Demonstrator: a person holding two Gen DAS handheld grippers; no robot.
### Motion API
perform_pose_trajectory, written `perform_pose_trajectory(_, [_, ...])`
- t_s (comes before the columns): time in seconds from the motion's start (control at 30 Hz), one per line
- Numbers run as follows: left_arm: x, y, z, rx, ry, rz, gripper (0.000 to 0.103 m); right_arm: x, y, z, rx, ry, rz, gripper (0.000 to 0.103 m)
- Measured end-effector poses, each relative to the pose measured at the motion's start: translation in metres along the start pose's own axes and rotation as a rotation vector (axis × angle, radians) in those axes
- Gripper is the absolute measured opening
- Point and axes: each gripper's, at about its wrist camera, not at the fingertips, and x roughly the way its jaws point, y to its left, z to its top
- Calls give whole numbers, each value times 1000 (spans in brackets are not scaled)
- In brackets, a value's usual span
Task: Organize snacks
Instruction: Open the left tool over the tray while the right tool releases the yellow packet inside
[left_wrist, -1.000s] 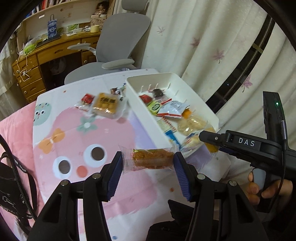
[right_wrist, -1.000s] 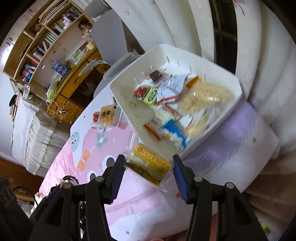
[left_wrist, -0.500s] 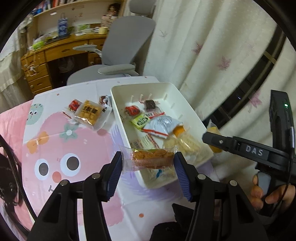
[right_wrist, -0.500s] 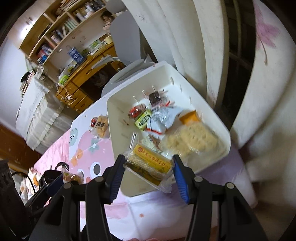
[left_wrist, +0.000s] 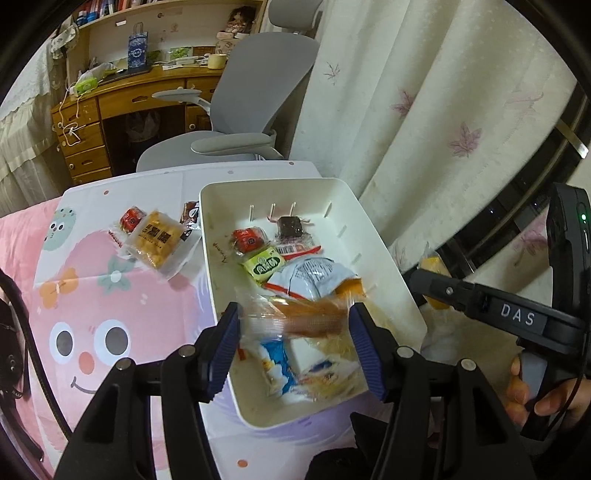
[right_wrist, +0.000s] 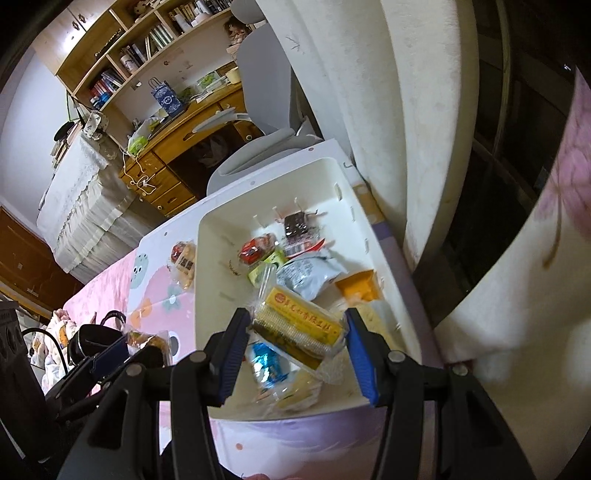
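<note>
1. Left wrist view: the left gripper (left_wrist: 295, 343) hangs over the near end of the white bin (left_wrist: 369, 225). Its jaws have just been opening, and a clear-wrapped orange-brown snack (left_wrist: 314, 317) lies between them, blurred. The blue pads no longer seem to press on it, so the tongs read as released, with the snack over the bin's near half.
2. Right wrist view: the right gripper (right_wrist: 295, 350) is clenched on a yellow-labelled cracker pack (right_wrist: 299, 325), held tilted between both pads, above the near end of the same bin.
3. The bin stands at the right edge of the table, on a pink cartoon tablecloth (left_wrist: 110, 306), just beside the cream curtain (left_wrist: 424, 110).
4. Inside the bin, toward its far end, lie a dark brown square sweet (left_wrist: 290, 226), a red-wrapped sweet (left_wrist: 248, 238), a green-and-yellow packet (left_wrist: 265, 265) and a silver-white pouch (left_wrist: 314, 273). A blue-and-white packet (left_wrist: 275, 360) lies near its near end.
5. On the tablecloth left of the bin's far corner rest an orange biscuit pack (left_wrist: 157, 240), a small red sweet (left_wrist: 130, 218) touching it, and a dark wrapper (left_wrist: 190, 216) against the bin wall.
6. In the left wrist view a hand (left_wrist: 532, 387) grips the other tool's handle at the right edge.
7. A grey office chair (left_wrist: 258, 92) and a wooden desk (left_wrist: 129, 99) stand beyond the table's far edge.
</note>
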Motion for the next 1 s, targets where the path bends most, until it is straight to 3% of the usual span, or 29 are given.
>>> perform_pose_trajectory(0.03, [4, 0, 1, -8, 7, 1, 67, 3, -3, 2, 5, 9, 1, 56])
perform_pose_trajectory(0.07, [9, 0, 2, -19, 20, 10, 78, 9, -9, 3, 20, 30, -7, 56])
perform_pose_trajectory(0.1, [12, 1, 2, -26, 29, 16, 81, 14, -14, 4, 35, 52, -12, 60])
perform_pose_trajectory(0.3, [27, 10, -2, -84, 93, 39, 81, 29, -33, 3, 91, 111, -29, 61])
perform_pose_trajectory(0.63, [24, 32, -17, -144, 146, 90, 83, 43, -26, -7, 92, 177, -27, 62])
perform_pose_trajectory(1.0, [5, 105, -39, -259, 183, 136, 85, 50, -3, -31, 121, 223, -78, 66])
